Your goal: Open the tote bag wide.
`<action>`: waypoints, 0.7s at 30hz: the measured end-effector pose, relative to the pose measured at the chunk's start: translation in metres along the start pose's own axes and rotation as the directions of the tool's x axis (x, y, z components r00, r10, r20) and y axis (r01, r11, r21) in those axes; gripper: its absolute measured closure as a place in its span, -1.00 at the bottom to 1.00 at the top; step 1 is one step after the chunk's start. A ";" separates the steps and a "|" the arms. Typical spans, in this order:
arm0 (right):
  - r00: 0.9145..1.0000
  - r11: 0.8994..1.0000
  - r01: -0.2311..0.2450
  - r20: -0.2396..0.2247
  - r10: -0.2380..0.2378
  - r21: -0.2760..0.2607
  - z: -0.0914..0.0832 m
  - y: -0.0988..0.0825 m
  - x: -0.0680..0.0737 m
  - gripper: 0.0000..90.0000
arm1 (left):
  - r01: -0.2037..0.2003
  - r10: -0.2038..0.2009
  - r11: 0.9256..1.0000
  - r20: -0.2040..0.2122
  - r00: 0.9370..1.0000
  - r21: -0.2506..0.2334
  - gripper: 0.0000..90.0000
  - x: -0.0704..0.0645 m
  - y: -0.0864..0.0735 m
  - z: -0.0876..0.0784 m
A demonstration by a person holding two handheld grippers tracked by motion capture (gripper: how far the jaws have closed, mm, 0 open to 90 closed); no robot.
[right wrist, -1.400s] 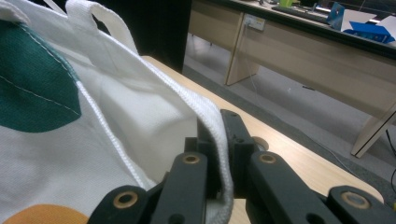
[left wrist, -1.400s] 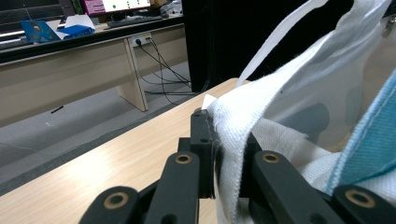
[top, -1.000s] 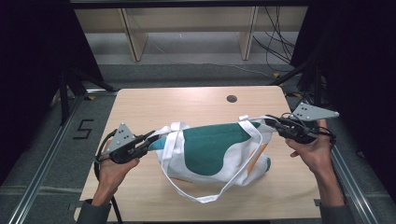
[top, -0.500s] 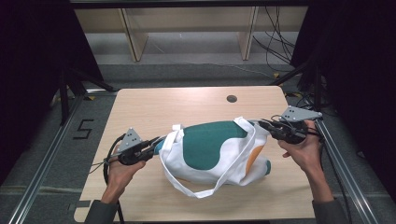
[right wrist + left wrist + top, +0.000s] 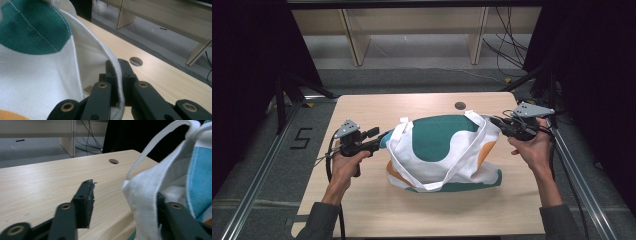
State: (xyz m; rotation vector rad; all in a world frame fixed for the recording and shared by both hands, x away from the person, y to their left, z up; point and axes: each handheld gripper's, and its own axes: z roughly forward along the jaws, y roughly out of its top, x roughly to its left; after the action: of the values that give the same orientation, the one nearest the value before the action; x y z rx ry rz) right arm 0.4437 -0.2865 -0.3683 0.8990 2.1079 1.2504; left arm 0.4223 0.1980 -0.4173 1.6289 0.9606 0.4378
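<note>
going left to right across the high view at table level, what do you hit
left gripper → tote bag → right gripper, with the person's right hand behind it. The round hole in the table lies farther back, above the bag, so I leave it out.

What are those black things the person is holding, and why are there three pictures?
They are hand-held grippers, like big tweezers. One picture comes from a camera up high; the other two come from small cameras riding on each gripper. On the wooden table lies a white cloth bag with green and orange shapes. The right gripper is pinched shut on the bag's edge. The left gripper is open: in its own view, one jaw is bare over the table and the other sits behind the bag's cloth.
</note>
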 end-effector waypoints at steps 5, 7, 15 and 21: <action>1.000 1.000 0.000 0.005 0.000 0.003 0.006 0.007 -0.004 0.96 | 0.021 -0.020 1.000 -0.023 1.000 0.010 -0.16 0.002 0.029 -0.013; 1.000 1.000 -0.014 0.005 0.014 -0.007 0.006 0.009 -0.006 0.96 | 0.065 -0.065 0.998 0.002 0.998 0.027 -0.21 0.006 0.039 -0.014; 1.000 1.000 0.001 0.005 -0.001 -0.026 -0.003 0.015 -0.010 0.96 | 0.173 -0.172 0.985 0.006 0.985 -0.027 -0.42 0.008 0.061 -0.031; 1.000 1.000 -0.020 0.006 0.020 -0.008 -0.002 0.014 -0.010 0.96 | 0.151 -0.151 0.988 0.000 0.989 -0.035 -0.46 -0.001 0.066 -0.051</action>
State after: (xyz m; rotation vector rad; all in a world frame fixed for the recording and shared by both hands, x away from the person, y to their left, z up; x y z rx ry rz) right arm 0.4528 -0.2905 -0.3535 0.9212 2.0928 1.2639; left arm 0.4082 0.2279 -0.3408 1.5128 1.0647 0.3513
